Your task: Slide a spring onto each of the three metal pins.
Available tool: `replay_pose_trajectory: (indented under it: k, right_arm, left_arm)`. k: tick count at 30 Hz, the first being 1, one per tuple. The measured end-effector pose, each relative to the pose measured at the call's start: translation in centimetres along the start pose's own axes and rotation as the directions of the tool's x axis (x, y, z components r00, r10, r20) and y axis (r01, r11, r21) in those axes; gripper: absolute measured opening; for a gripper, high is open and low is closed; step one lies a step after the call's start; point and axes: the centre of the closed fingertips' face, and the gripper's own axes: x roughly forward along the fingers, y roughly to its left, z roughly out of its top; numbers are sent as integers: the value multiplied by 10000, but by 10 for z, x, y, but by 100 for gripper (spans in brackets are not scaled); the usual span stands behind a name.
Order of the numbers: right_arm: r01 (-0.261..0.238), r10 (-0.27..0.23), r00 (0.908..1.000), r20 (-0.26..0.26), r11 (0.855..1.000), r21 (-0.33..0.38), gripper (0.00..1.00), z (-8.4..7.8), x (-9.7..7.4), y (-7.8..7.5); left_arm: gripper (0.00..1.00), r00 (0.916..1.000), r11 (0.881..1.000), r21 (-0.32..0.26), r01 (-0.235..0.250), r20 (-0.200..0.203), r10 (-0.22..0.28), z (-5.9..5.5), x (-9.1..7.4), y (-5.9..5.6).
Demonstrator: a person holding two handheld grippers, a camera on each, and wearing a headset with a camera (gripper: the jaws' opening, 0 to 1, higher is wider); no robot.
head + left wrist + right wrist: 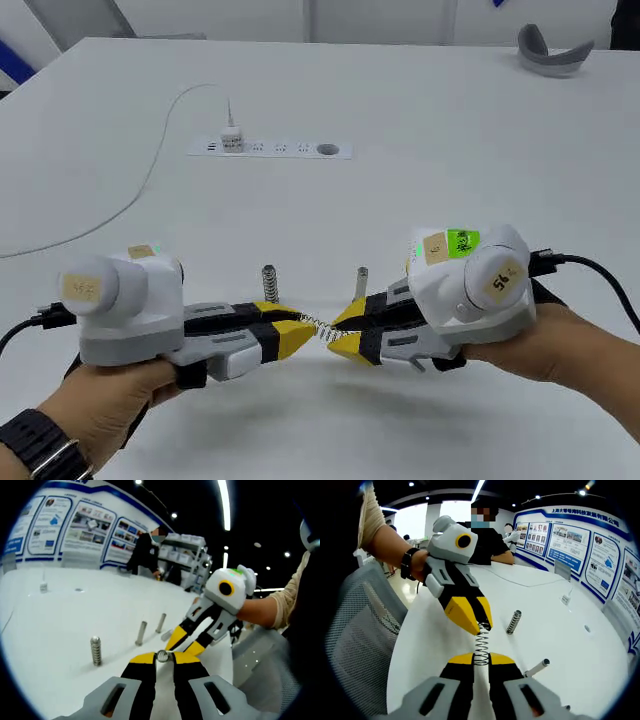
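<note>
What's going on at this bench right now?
A person holds tongs in each hand over a white table. The left tongs and the right tongs both grip one spring, which spans the gap between their tips. One pin already has its spring on. Two bare pins stand in a row beside it. So one of three looks done, and the held spring is not yet on a pin.
</note>
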Motion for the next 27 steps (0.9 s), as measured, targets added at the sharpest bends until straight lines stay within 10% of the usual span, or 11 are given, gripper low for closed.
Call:
replay_pose_trajectory:
  k: [27]
  right_arm:
    - [-33,13,9998,180,9936,1132,11,7,2,4]
  left_arm:
    - [11,9983,9920,1217,346,430,-401,18,13,-20]
